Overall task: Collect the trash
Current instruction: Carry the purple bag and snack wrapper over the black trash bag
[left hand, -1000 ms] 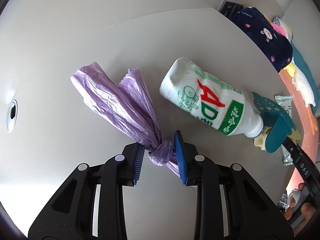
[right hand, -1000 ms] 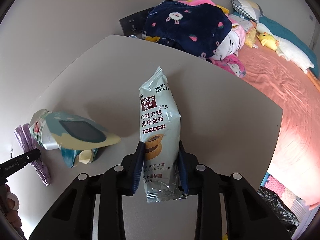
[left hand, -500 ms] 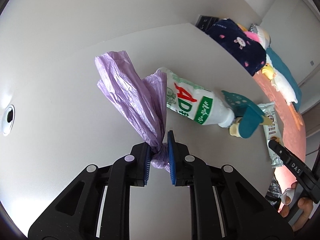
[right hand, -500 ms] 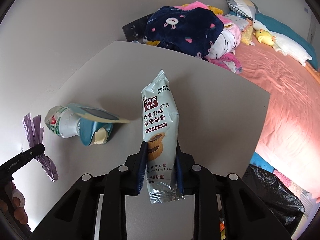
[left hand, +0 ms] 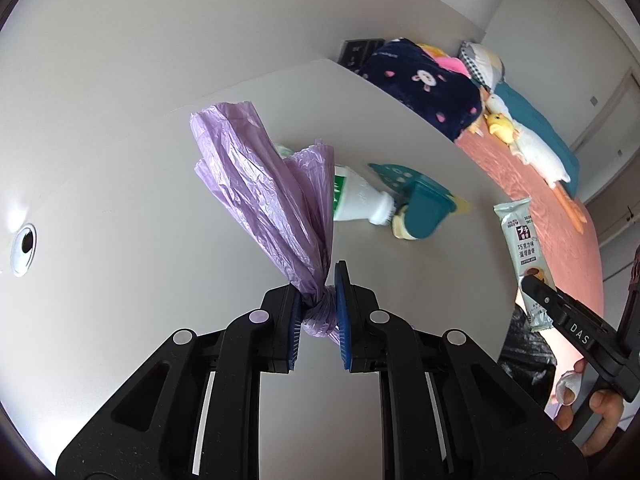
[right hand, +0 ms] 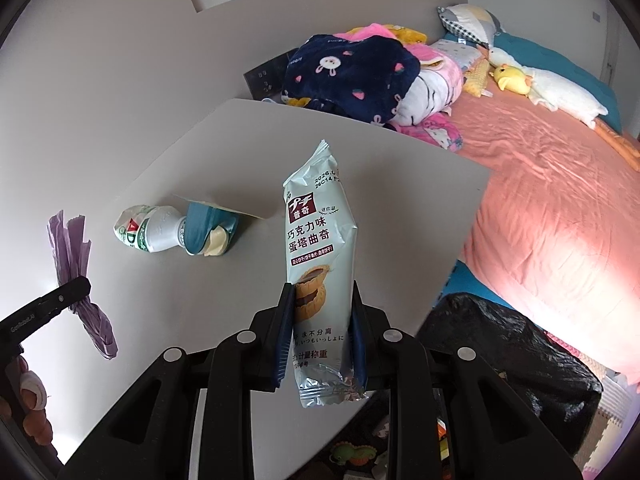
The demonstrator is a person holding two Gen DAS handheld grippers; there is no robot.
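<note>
The left gripper [left hand: 319,312] is seen from its own camera clamped on the knot of a purple plastic bag [left hand: 276,204], whose crumpled body stands up from the jaws, lifted clear of the white table [left hand: 120,264]. These jaws had been closing within the last second, with the knot between them, and both blue pads are pressed against it. Behind the bag, a white bottle [left hand: 360,200] with a green label is lying on its side on the table, its neck touching a teal paper cup [left hand: 420,208] that is also tipped over; what either holds cannot be told. At the right edge, a snack wrapper [left hand: 524,240] is held in the right gripper [left hand: 536,292], and part of a hand [left hand: 592,408] is seen below it.

In the right wrist view, the right gripper [right hand: 322,336] is shut on the lower part of the snack wrapper [right hand: 320,248], which is held upright above the table [right hand: 380,184]. The bottle [right hand: 148,232] and cup [right hand: 208,232] are lying together on the table to the left. Further left, the purple bag [right hand: 76,264] is gripped by the left gripper [right hand: 82,292]. A black bin bag [right hand: 512,364] is seen beyond the table's edge, beside a bed [right hand: 560,208] with a pink cover.
</note>
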